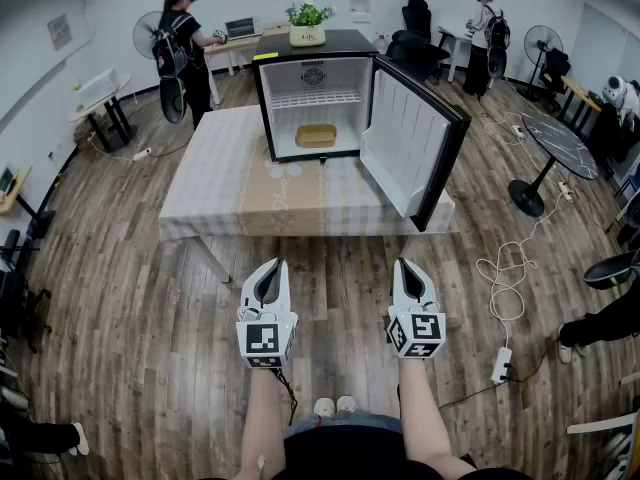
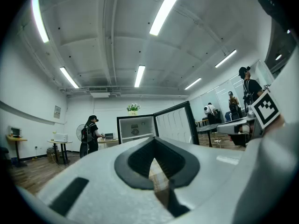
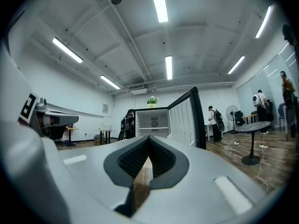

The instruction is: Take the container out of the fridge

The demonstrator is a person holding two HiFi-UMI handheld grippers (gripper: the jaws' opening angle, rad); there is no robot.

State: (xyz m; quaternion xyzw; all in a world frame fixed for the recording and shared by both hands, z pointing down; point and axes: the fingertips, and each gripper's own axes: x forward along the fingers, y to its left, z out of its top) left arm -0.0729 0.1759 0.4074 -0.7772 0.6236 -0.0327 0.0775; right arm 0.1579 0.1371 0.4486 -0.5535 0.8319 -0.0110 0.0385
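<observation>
A small black fridge [image 1: 312, 46] stands on the cloth-covered table [image 1: 230, 188] with its door [image 1: 412, 140] swung open to the right. On the fridge floor, under a wire shelf, lies a flat tan container [image 1: 316, 135]. Both grippers hang low over the wooden floor, well short of the table's near edge. My left gripper [image 1: 274, 265] is shut and empty, as is my right gripper [image 1: 404, 264]. In the left gripper view the fridge [image 2: 135, 127] shows far beyond the shut left gripper [image 2: 154, 143]. The right gripper view shows the fridge [image 3: 153, 121] beyond the shut right gripper [image 3: 149, 141].
A potted plant [image 1: 308, 20] sits on top of the fridge. A round black table [image 1: 556, 140] stands to the right, with cables and a power strip [image 1: 501, 365] on the floor. One person [image 1: 186, 48] stands at the back left, another person [image 1: 486, 34] at the back right.
</observation>
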